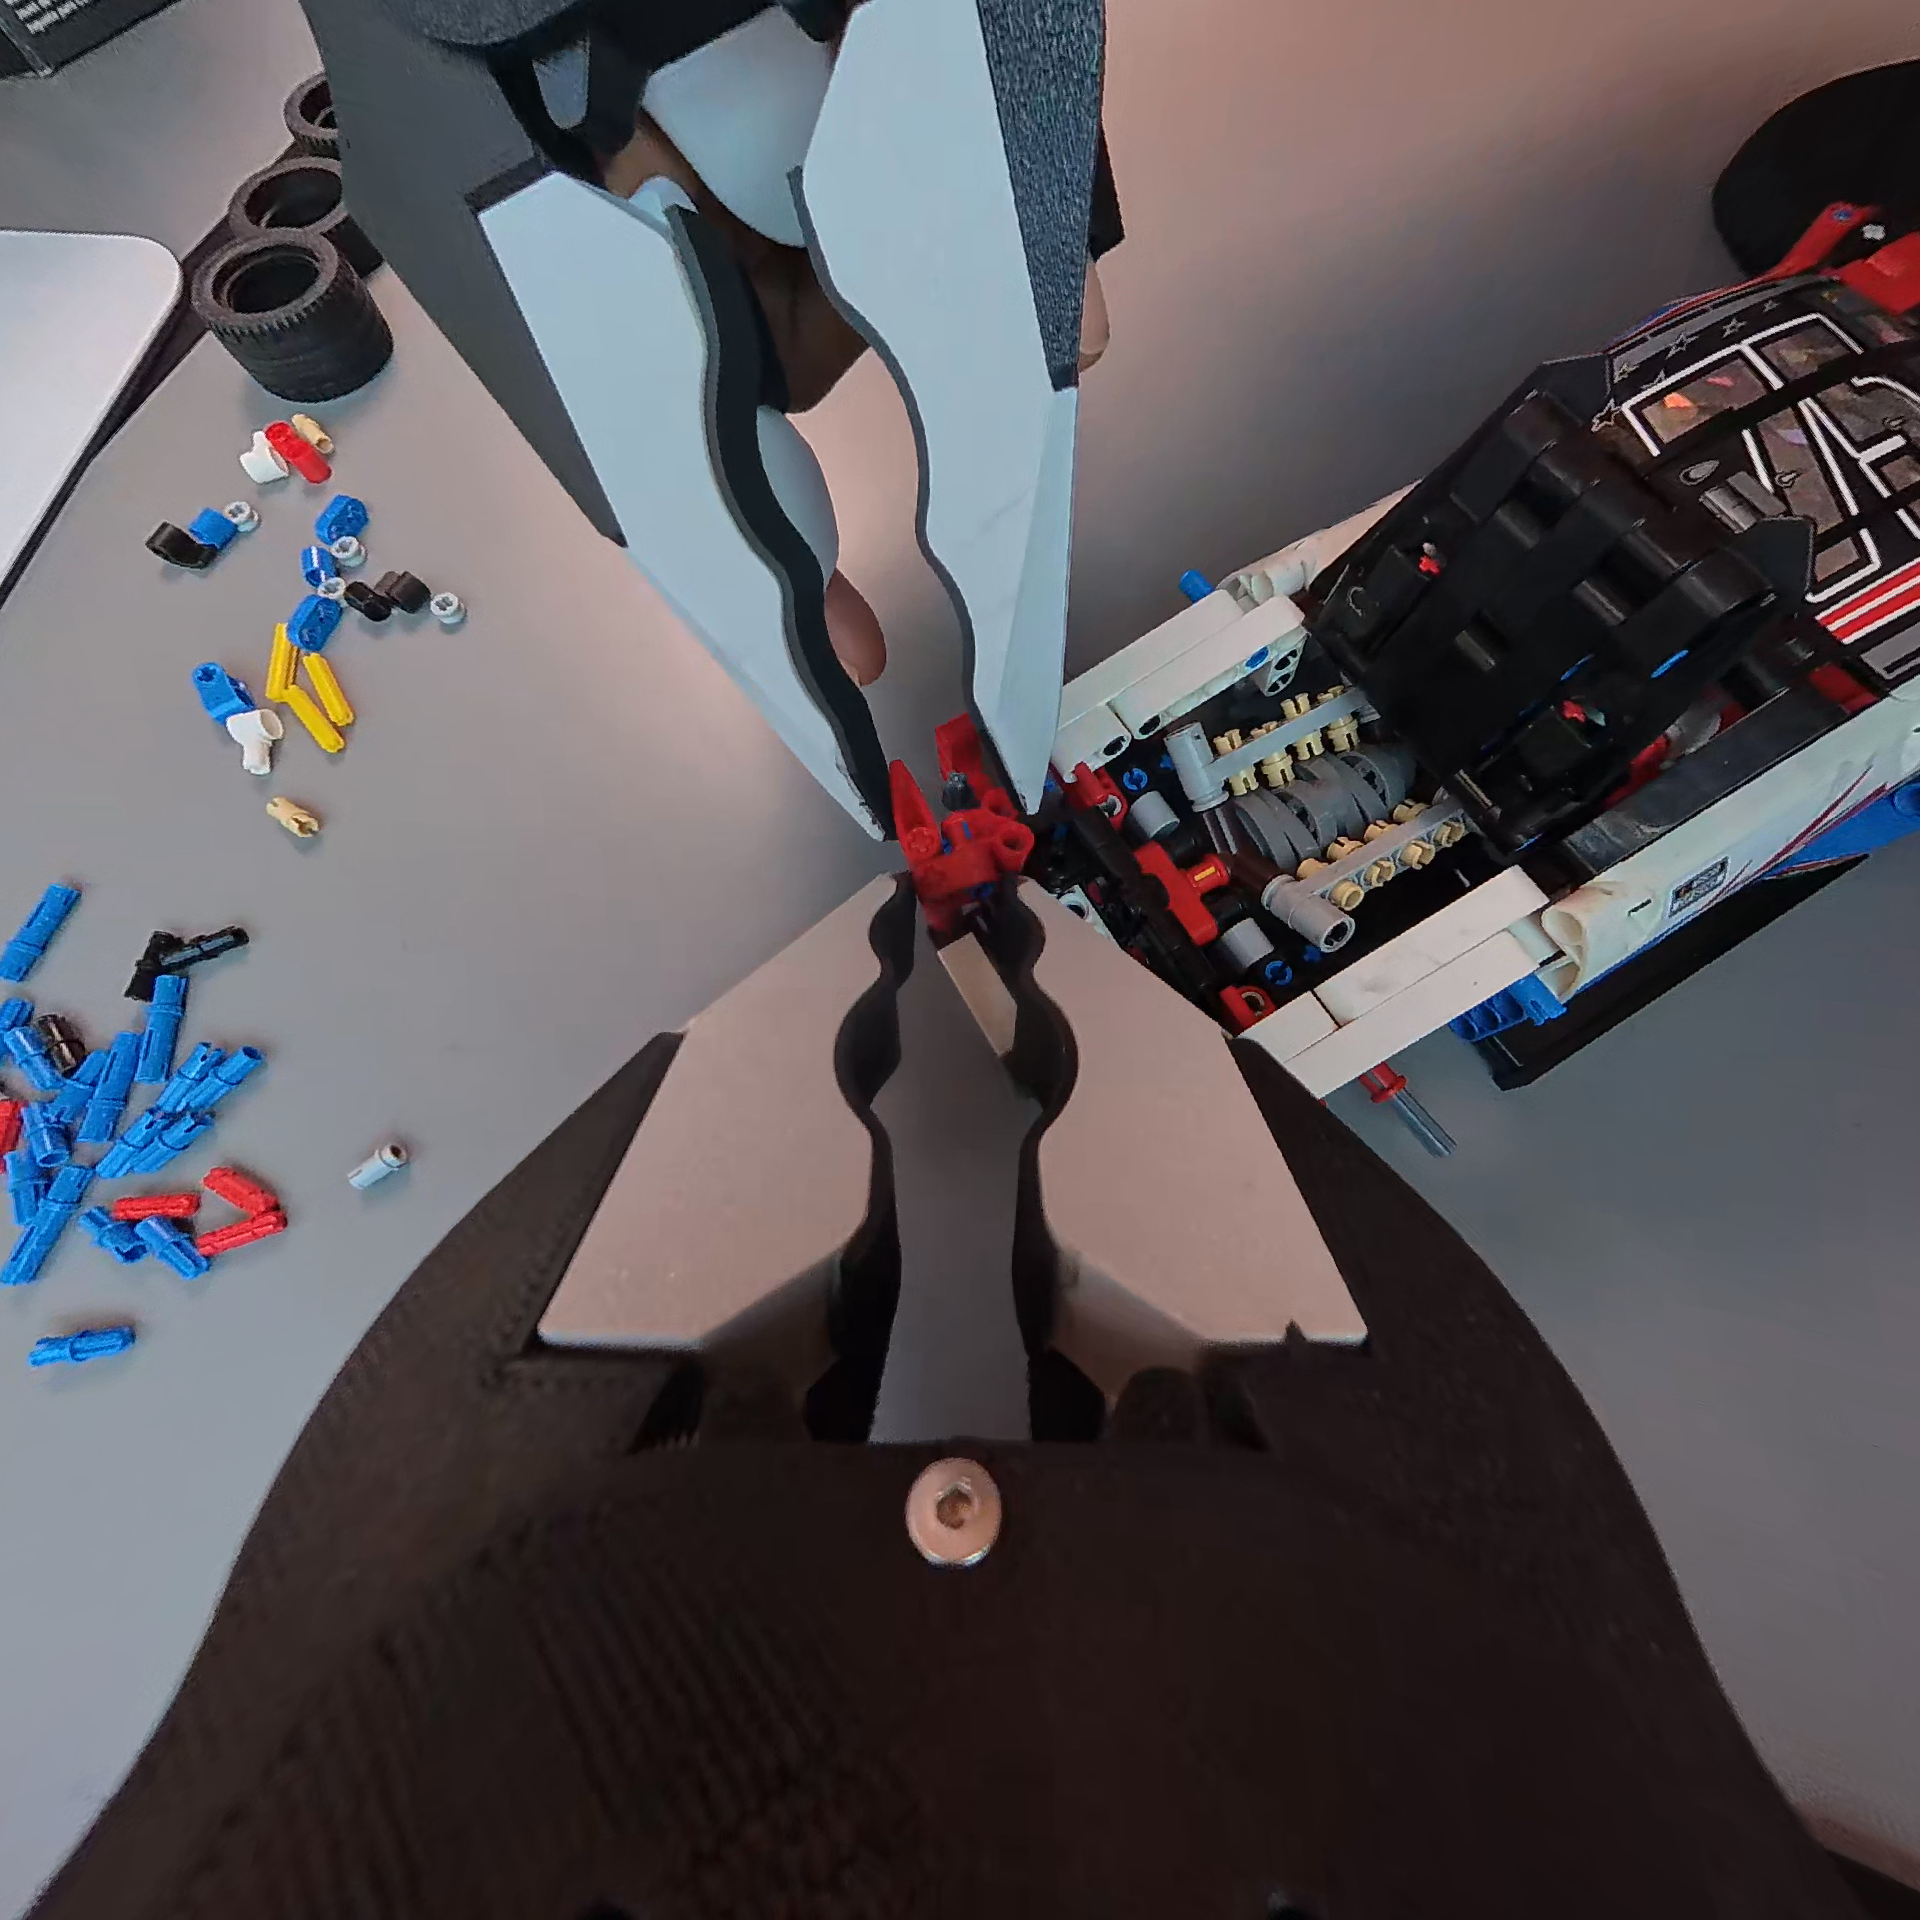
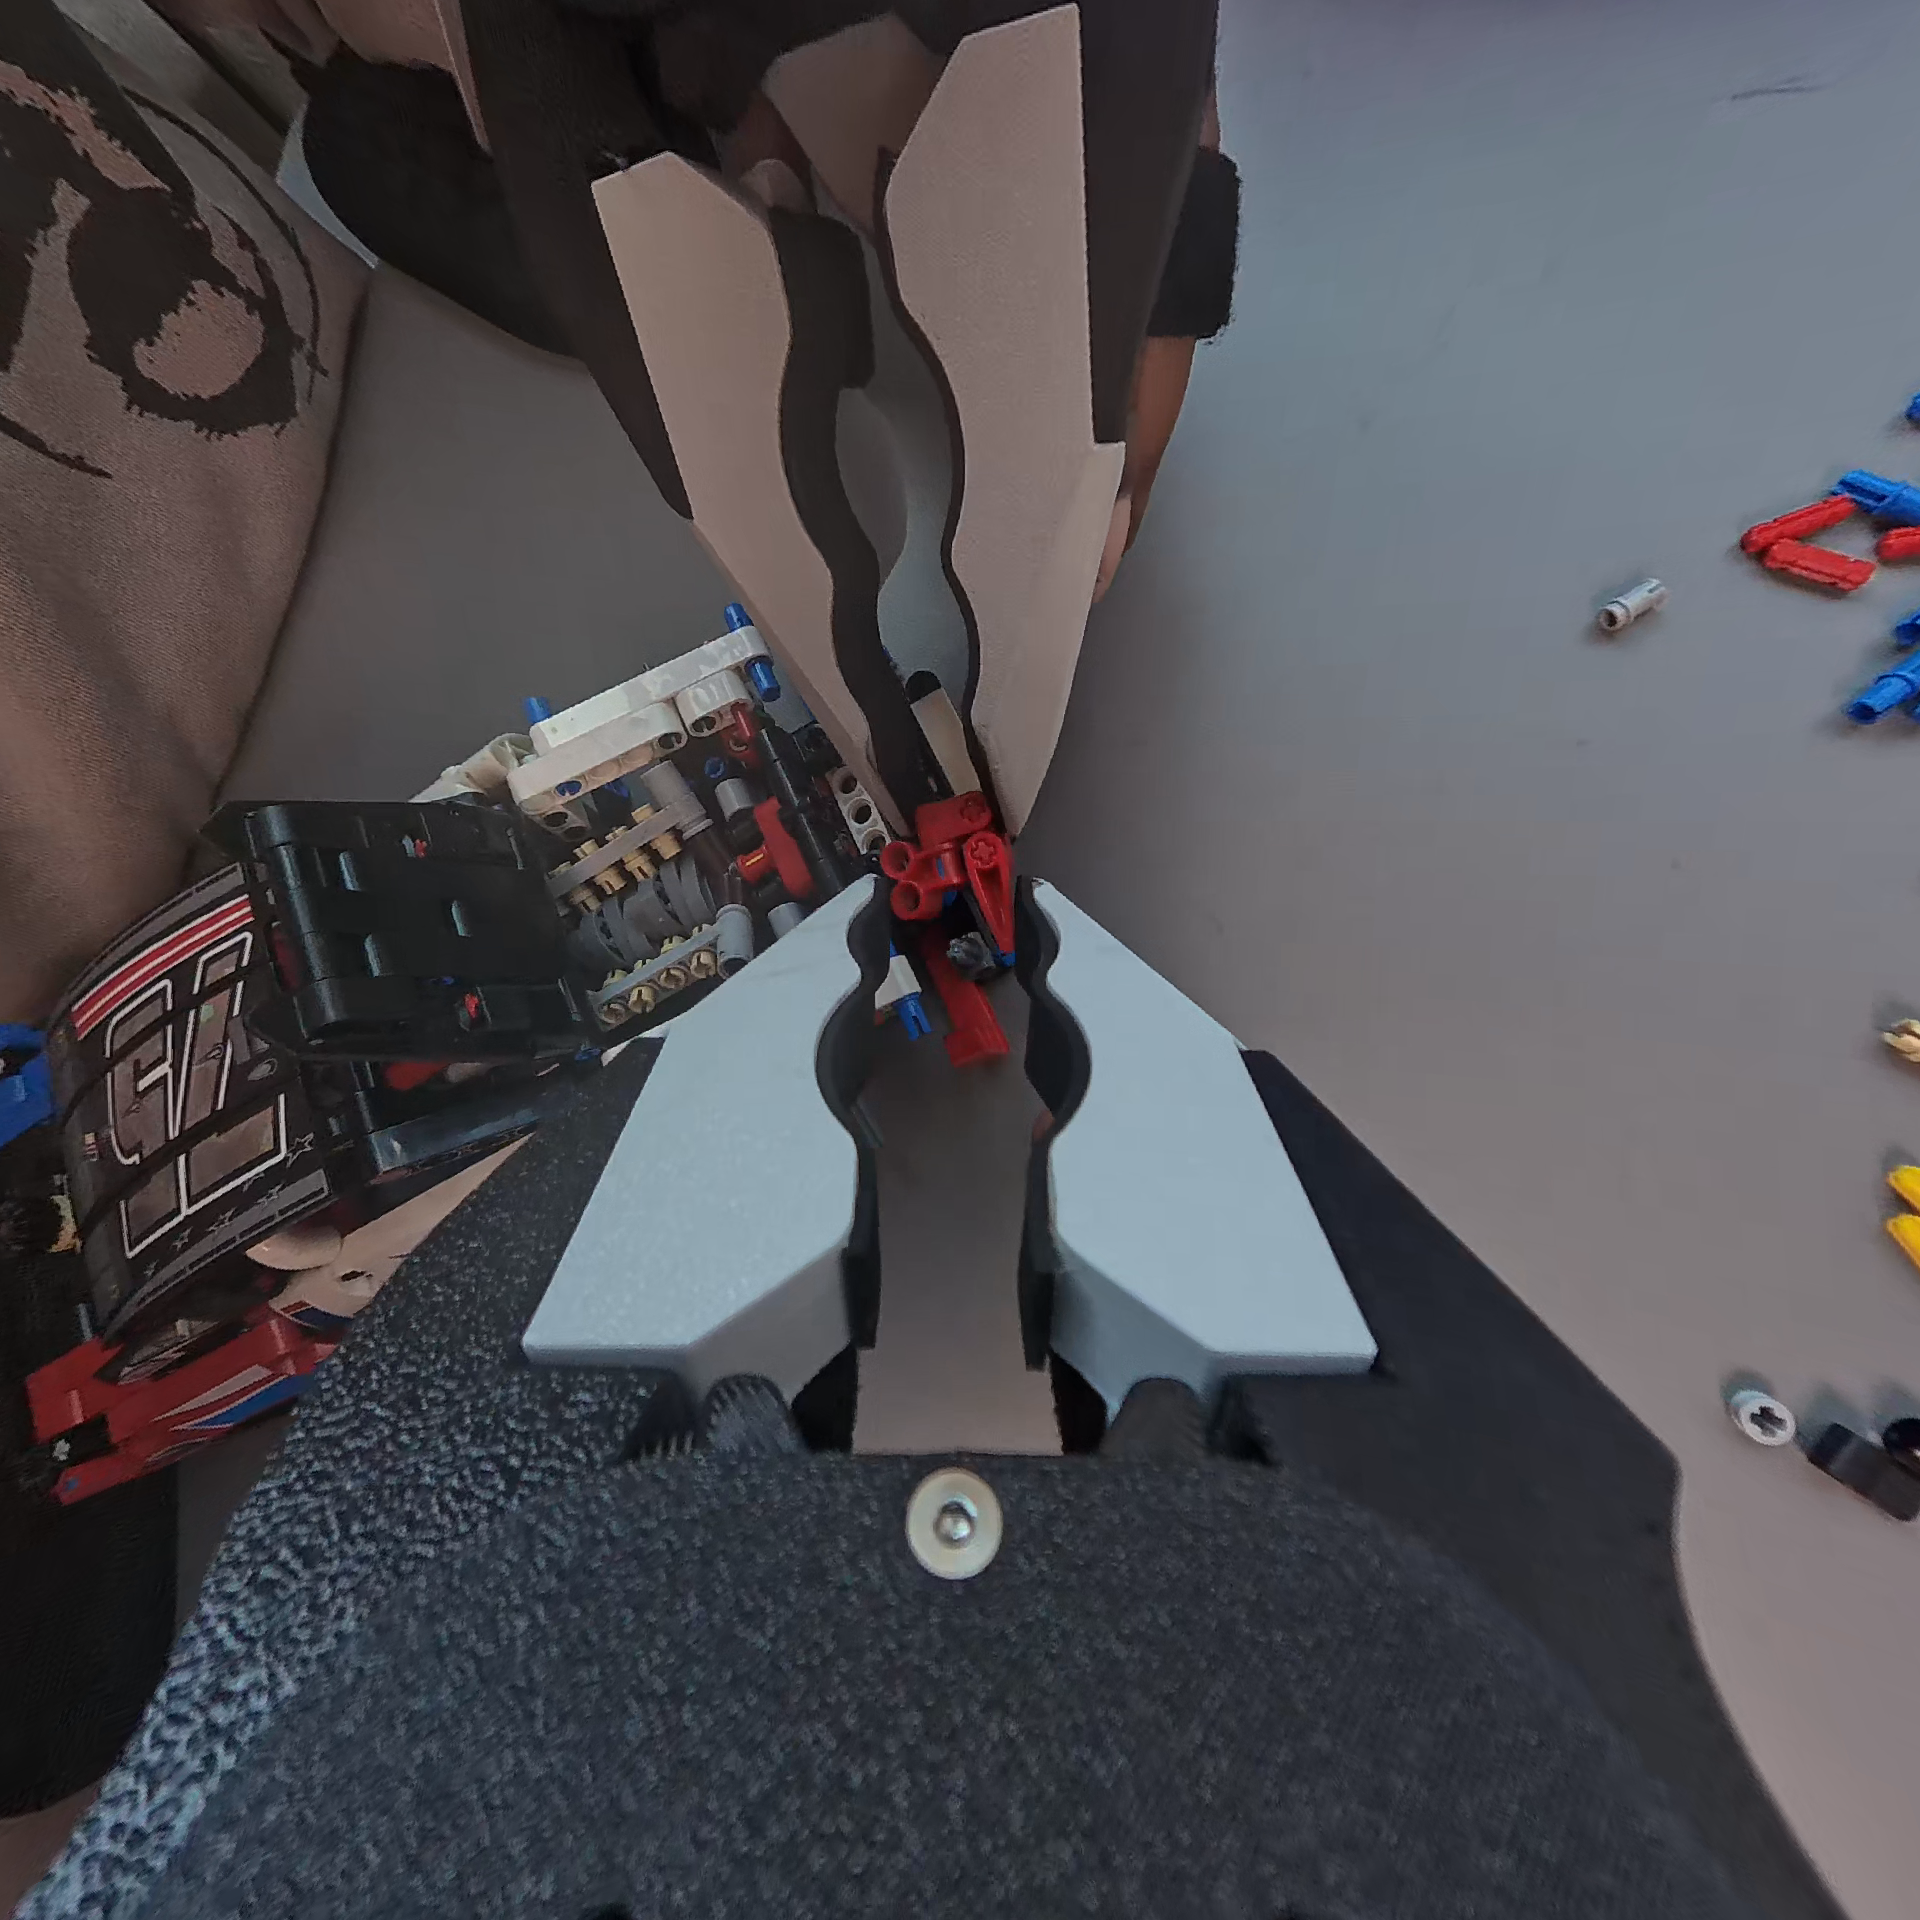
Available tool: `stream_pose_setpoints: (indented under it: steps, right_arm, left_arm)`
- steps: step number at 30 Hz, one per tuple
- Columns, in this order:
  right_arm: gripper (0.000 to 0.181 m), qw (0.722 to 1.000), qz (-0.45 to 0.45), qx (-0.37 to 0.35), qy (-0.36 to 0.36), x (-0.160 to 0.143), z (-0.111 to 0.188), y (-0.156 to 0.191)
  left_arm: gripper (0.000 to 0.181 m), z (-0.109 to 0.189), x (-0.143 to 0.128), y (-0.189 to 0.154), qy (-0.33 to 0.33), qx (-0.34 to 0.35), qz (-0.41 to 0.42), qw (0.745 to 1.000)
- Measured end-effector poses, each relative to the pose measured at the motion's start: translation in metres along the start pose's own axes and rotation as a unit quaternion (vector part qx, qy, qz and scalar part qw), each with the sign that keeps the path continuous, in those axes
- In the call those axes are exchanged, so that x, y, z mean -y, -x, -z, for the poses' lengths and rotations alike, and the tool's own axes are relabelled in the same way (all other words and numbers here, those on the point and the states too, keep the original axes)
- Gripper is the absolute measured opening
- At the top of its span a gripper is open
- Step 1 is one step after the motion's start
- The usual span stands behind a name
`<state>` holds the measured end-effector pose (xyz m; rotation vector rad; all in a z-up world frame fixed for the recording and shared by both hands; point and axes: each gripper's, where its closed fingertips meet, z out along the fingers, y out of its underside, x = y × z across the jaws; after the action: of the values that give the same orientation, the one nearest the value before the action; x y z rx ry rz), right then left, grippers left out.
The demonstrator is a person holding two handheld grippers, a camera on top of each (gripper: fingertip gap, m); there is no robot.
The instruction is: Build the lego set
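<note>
**Grey table, parts scattered**

The table (image 1: 582, 831) carries the car (image 1: 1507, 810), three black tyres (image 1: 296, 312) in a row, and loose pins — blue (image 1: 114, 1122), red (image 1: 223, 1210), yellow (image 1: 307, 686) — spread apart.

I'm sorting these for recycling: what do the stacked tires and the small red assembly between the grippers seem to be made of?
The tires look like matte black rubber: dull surface, fine ribbed tread, hollow centers. The red assembly looks like hard glossy plastic: sharp molded edges and small highlights. Both are judged from looks only.
</note>
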<state>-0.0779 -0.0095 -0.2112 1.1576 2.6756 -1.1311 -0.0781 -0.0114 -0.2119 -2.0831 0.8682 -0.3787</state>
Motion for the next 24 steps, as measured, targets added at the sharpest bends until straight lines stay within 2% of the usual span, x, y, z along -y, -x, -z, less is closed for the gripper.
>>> stream_pose_setpoints:
  steps: [13,24]
  right_arm:
    - [0.015,1.0,-0.007,-0.002,0.003,-0.004,0.004,-0.005]
    - [0.014,1.0,-0.022,0.018,-0.001,-0.001,0.0,-0.006]
  left_arm:
    - [0.013,-0.007,0.001,0.003,-0.018,0.008,0.011,1.0]
    - [0.014,-0.008,-0.006,0.003,0.003,0.012,0.003,1.0]
